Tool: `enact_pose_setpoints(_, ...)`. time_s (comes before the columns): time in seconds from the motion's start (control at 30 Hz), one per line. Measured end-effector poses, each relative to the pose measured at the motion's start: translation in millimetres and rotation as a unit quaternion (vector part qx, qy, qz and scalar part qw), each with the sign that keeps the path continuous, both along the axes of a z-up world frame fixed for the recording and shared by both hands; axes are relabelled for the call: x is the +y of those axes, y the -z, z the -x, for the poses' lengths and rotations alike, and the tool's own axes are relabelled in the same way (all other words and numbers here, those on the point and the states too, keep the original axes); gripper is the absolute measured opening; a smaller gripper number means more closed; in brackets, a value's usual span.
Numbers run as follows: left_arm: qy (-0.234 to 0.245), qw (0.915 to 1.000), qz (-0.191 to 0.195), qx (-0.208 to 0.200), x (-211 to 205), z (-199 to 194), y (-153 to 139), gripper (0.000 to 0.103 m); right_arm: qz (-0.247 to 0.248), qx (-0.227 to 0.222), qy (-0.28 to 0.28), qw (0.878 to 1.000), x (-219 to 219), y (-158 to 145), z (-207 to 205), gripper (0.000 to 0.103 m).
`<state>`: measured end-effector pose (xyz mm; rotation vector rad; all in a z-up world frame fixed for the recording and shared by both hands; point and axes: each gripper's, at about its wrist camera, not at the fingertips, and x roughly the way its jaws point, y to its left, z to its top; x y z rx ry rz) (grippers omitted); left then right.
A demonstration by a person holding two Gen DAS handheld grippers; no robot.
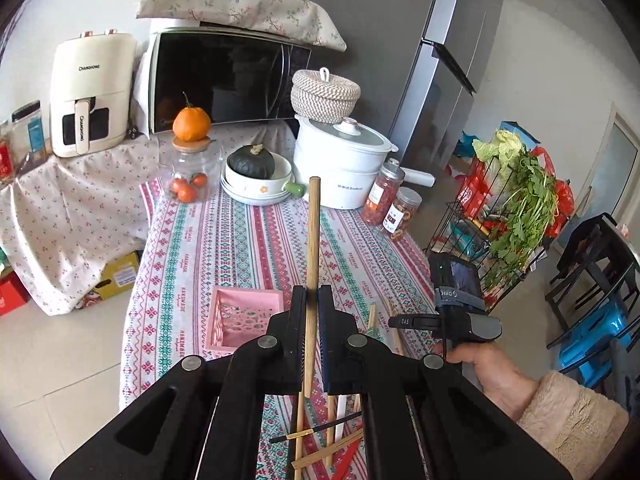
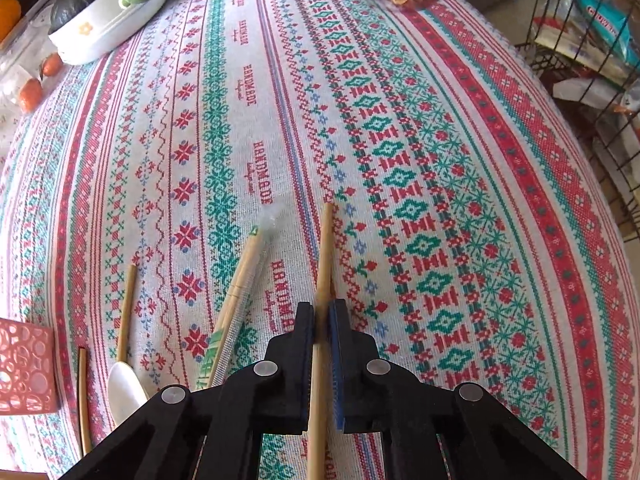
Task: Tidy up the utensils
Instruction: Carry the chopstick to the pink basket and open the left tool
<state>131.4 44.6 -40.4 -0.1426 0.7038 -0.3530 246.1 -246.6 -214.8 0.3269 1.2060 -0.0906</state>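
Observation:
My left gripper (image 1: 313,292) is shut on a wooden chopstick (image 1: 313,240) and holds it above the table, pointing away. A pink perforated basket (image 1: 244,316) sits on the cloth just left of it. My right gripper (image 2: 321,307) is shut on another wooden chopstick (image 2: 325,248) low over the cloth; it also shows in the left wrist view (image 1: 400,321). A wrapped chopstick pair (image 2: 236,292), a white spoon (image 2: 125,390) and loose chopsticks (image 2: 127,312) lie left of it. The basket's corner (image 2: 26,364) is at the far left. More utensils (image 1: 320,436) lie under my left gripper.
At the table's back stand a glass jar (image 1: 188,172), a bowl with a squash (image 1: 256,180), a white pot (image 1: 340,160) and snack jars (image 1: 394,204). A wire rack with greens (image 1: 508,216) stands right of the table. The patterned tablecloth (image 2: 400,120) covers the table.

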Motion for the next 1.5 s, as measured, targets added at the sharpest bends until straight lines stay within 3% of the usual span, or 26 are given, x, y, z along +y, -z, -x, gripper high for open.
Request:
enact_pose_setpoints(0.13, -0.003, 0.9999, 0.008, -0.011, 5.7, 1.8, -8.9, 0.005, -0.037, -0.027, 0.02, 0.999, -14.7, -14.0, 4.5, 0.005)
enact_pose_setpoints(0.4, -0.013, 0.9988, 0.008, -0.046, 12.0, 7.2, -27.6, 0.005, -0.064, -0.116, 0.0, 0.991, -18.2, -72.8, 24.1, 0.006)
enact_pose_setpoints(0.73, -0.041, 0.9952, 0.015, -0.088, 21.1, 13.8, -43.8, 0.006, 0.01, -0.241, -0.061, 0.969, 6.4, -144.5, 76.2, 0.006)
enact_pose_setpoints(1.0, -0.07, 0.9921, 0.003, -0.105, 28.6, 2.5, -42.1, 0.006, 0.001, -0.302, -0.085, 0.949, 25.6, -183.6, 100.1, 0.006)
enact_pose_setpoints(1.5, -0.105, 0.9932, -0.032, -0.039, 42.2, -65.2, 17.4, 0.006, -0.063, -0.35, -0.123, 0.927, 68.4, -214.0, 106.2, 0.006)
